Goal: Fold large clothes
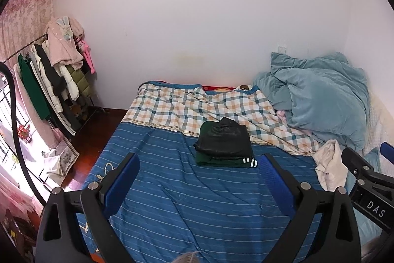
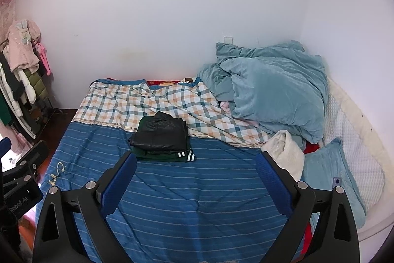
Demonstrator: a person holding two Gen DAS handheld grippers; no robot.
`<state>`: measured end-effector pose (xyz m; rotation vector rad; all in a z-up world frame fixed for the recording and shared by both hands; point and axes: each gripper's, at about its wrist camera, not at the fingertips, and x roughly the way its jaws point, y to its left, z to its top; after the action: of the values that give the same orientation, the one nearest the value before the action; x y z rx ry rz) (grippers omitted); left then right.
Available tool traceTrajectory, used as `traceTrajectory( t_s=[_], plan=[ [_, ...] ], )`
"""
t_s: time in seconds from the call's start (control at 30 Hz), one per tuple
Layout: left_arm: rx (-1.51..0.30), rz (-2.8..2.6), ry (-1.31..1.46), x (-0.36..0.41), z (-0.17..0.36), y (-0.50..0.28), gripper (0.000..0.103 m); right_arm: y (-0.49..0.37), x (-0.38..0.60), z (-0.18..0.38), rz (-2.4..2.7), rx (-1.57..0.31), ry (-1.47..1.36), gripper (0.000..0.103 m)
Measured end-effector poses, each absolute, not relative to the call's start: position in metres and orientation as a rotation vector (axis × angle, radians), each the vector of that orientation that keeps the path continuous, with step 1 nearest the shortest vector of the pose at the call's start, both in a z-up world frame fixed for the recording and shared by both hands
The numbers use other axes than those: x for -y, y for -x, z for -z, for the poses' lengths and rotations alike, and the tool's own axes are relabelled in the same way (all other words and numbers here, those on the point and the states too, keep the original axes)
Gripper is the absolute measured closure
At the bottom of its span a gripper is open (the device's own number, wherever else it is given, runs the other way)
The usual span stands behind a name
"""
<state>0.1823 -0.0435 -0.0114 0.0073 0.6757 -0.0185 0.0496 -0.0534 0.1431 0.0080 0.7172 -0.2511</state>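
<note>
A folded stack lies on the blue striped bed cover [image 1: 172,189]: a black leather-like garment [image 1: 224,138] on top of a dark green garment [image 1: 221,162] with white-striped cuff. The stack also shows in the right wrist view [image 2: 161,136], on the cover [image 2: 192,201]. A crumpled cream-white garment [image 1: 330,164] lies at the right of the bed, also in the right wrist view [image 2: 285,152]. My left gripper [image 1: 198,162] is open and empty, held above the cover in front of the stack. My right gripper [image 2: 195,162] is open and empty, between stack and cream garment.
A plaid sheet [image 1: 197,105] covers the far part of the bed. A bunched teal duvet [image 2: 270,88] and a teal pillow [image 2: 330,179] sit at the right. A clothes rack [image 1: 56,75] with coats stands at the left by the window. White wall behind.
</note>
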Motion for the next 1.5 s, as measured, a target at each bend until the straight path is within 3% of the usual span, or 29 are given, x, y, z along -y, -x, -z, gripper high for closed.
traceTrajectory(
  t_s=[1.5],
  plan=[
    [-0.690, 0.011, 0.001, 0.044, 0.008, -0.170, 0.003, -0.042, 0.050, -0.138, 0.219, -0.724, -0.002, 0.003]
  ],
)
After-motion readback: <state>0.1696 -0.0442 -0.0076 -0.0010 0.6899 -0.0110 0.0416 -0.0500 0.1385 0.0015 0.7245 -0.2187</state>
